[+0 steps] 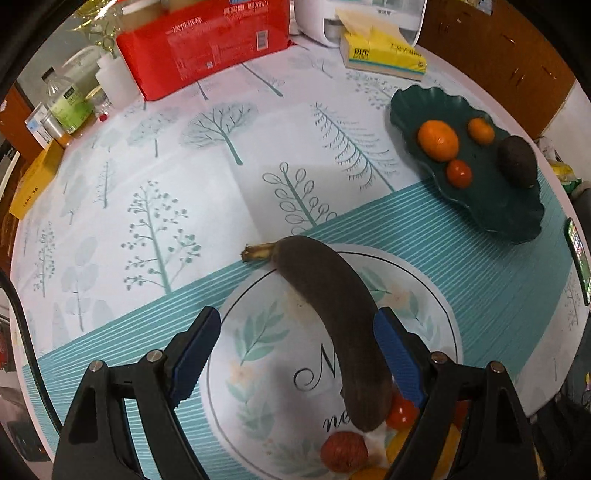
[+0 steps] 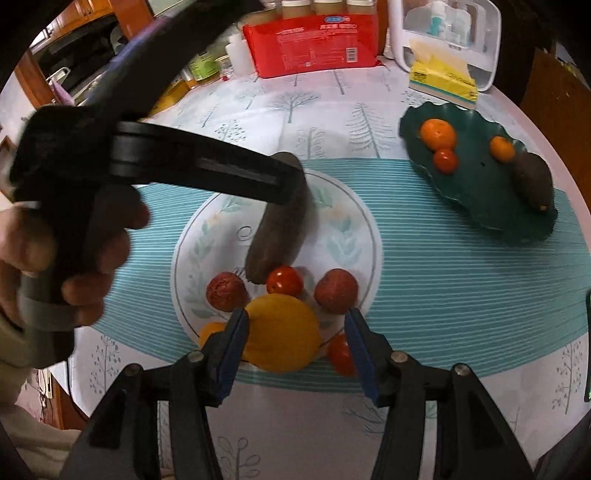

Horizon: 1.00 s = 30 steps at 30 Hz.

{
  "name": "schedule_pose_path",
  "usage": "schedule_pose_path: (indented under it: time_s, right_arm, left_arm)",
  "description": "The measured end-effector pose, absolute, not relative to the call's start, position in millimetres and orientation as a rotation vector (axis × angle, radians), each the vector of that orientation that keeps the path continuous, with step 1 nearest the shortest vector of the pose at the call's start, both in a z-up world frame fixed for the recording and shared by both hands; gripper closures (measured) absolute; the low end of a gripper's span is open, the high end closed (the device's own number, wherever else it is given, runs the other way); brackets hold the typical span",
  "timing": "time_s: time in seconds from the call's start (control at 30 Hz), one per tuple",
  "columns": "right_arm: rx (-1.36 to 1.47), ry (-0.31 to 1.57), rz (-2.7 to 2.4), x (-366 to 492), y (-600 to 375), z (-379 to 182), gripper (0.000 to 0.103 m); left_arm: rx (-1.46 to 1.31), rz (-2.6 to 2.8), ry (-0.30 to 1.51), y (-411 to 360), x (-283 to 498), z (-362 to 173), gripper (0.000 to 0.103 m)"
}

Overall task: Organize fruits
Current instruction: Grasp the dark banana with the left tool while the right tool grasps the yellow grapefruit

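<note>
A dark brown banana [image 1: 332,325] lies on the round printed patch of the tablecloth [image 1: 258,369]. My left gripper [image 1: 295,350] hangs open over it, the banana close to the right pad [image 1: 395,354] and clear of the left one. My right gripper [image 2: 295,332] is open around a yellow fruit [image 2: 284,332], with a gap at the right pad [image 2: 356,343]. Around it lie two dark red fruits [image 2: 226,293], two tomatoes [image 2: 284,282] and a small orange [image 2: 212,330]. The green dish [image 2: 480,195] at the right holds two oranges, a tomato and an avocado [image 2: 533,181].
A red package [image 1: 203,48], a yellow tissue box [image 1: 384,55] and a white appliance [image 1: 317,18] stand at the back. Bottles [image 1: 70,103] and a yellow carton [image 1: 33,184] crowd the left edge. A hand [image 2: 92,258] holds the left gripper.
</note>
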State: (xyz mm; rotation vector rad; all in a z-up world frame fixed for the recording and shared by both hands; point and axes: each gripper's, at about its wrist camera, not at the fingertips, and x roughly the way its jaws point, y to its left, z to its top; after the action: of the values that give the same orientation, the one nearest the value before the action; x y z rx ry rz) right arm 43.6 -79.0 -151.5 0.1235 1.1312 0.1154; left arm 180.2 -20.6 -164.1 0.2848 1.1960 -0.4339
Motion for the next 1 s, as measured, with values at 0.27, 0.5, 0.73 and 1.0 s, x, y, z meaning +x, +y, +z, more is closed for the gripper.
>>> schedule_pose_path:
  time_s: [0.27, 0.5, 0.73, 1.0]
  right_arm:
    - [0.134, 1.168, 0.179, 47.8, -61.6, -160.6, 0.047]
    - [0.110, 1.196, 0.220, 44.8, -50.3, -165.9, 0.051]
    - [0.065, 1.184, 0.219, 35.8, -43.1, -159.6, 0.053]
    - [0.086, 1.142, 0.234, 27.1, -49.9, -139.1, 0.054]
  left_arm:
    - [0.301, -0.460, 1.185, -34.4, 179.1, -170.9, 0.020]
    - [0.289, -0.518, 1.240, -46.2, 173.8, -180.9, 0.054]
    - [0.296, -0.515, 1.227, -44.2, 167.8, -179.4, 0.068]
    - [0.321, -0.484, 1.179, -33.9, 150.3, -156.5, 0.070]
